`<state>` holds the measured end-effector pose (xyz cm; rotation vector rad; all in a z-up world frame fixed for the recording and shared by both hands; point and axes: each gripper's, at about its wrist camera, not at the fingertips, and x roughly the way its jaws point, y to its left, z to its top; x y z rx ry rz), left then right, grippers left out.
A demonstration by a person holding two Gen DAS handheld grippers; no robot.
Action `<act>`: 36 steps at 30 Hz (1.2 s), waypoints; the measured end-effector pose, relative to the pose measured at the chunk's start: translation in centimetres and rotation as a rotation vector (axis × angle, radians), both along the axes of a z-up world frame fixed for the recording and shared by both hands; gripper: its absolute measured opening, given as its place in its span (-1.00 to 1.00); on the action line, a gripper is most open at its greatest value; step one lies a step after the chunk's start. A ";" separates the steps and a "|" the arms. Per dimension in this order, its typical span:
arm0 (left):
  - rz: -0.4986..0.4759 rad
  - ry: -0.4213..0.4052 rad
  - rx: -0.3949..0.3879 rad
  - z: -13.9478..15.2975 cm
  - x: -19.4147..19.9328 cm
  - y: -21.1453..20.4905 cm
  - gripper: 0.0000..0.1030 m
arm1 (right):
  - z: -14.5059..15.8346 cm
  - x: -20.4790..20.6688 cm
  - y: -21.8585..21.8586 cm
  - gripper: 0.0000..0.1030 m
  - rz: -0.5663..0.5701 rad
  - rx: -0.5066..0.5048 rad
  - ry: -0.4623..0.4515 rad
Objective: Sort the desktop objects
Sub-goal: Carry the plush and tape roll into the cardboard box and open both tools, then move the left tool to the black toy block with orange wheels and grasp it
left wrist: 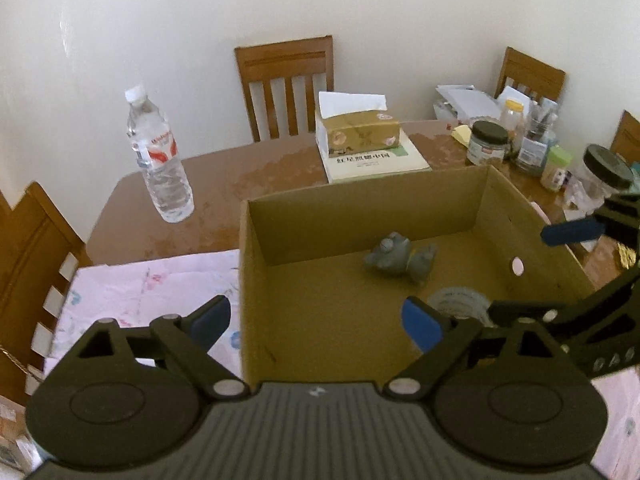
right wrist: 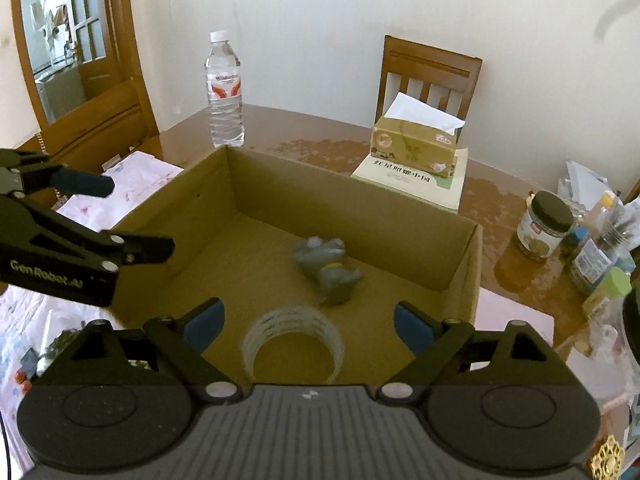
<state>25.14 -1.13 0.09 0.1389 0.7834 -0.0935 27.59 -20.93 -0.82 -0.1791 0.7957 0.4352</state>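
Both grippers stand with jaws wide and empty over the cardboard box (right wrist: 460, 264), where the tape roll (right wrist: 295, 342) and grey toy (right wrist: 326, 268) already lie. The water bottle (left wrist: 160, 160) stands upright on the worktop (left wrist: 248, 176) beyond the box's left corner, nearer the left gripper (left wrist: 316, 322) than the right gripper (right wrist: 308, 326).

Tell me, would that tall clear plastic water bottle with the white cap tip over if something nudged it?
Probably, if pushed near the top. The tall clear plastic water bottle stands upright on a narrow base on the brown table, so a high push could topple it. It looks nearly full, so a low push might just slide it. Once down, its round body would likely roll.
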 end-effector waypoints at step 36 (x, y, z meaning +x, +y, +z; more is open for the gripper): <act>0.072 0.103 0.006 -6.7 -17.0 7.7 0.85 | -2.2 -18.8 2.7 0.93 -0.074 -0.025 0.038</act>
